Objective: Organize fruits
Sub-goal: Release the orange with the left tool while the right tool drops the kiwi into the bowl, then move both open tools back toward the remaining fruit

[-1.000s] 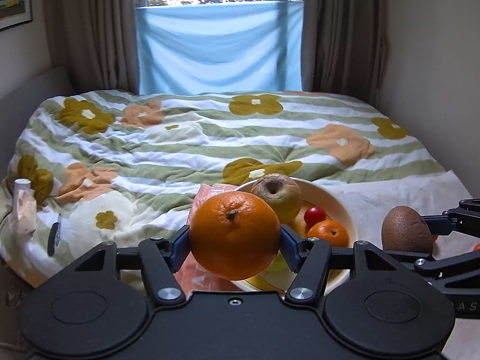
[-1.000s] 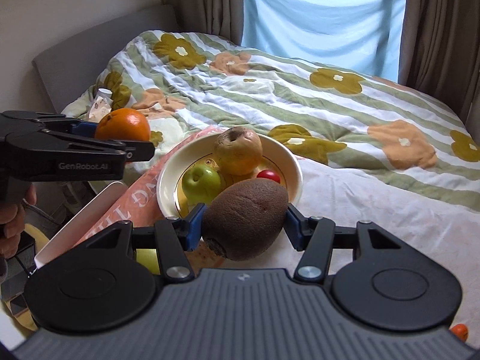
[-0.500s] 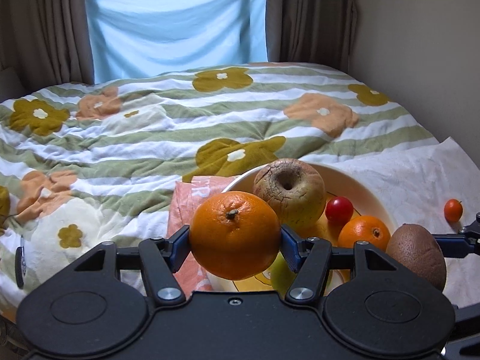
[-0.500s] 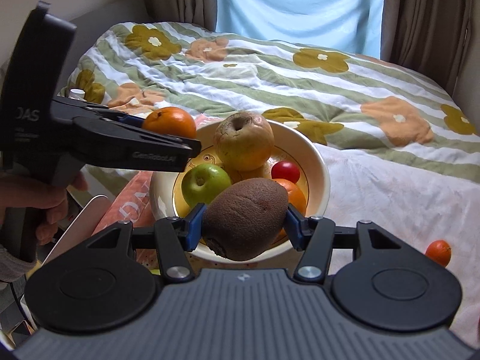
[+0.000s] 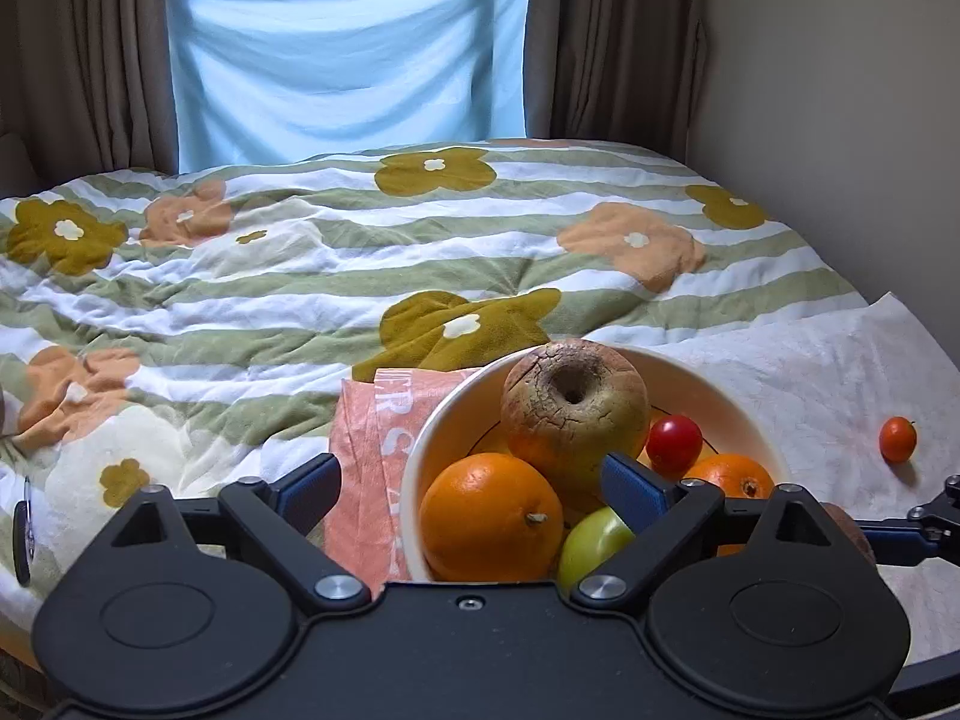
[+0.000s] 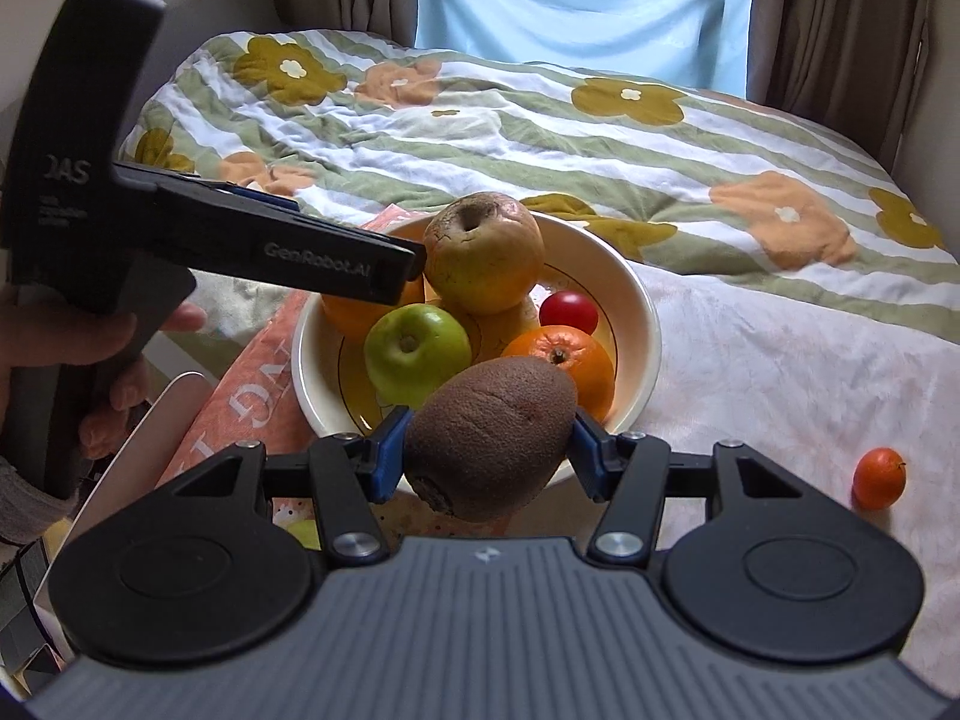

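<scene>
A cream bowl [image 5: 744, 396] [image 6: 636, 312] sits on the bed and holds a wrinkled apple [image 5: 576, 408] [image 6: 483, 252], a green apple [image 6: 417, 354], a red tomato [image 5: 674, 441], a small orange [image 6: 564, 360] and a large orange [image 5: 492, 516]. My left gripper [image 5: 474, 486] is open, its fingers spread on either side of the large orange, which rests in the bowl. My right gripper [image 6: 489, 444] is shut on a brown kiwi [image 6: 492, 432] and holds it just in front of the bowl's near rim.
A small orange fruit [image 5: 897, 438] [image 6: 879, 477] lies loose on the white cloth [image 6: 780, 372] right of the bowl. A pink bag [image 5: 372, 438] lies under the bowl's left side. The flowered quilt [image 5: 300, 276] covers the bed; a wall stands at the right.
My left gripper has opened and let go of the large orange, which now sits in the bowl. My right gripper with the kiwi has moved closer to the bowl.
</scene>
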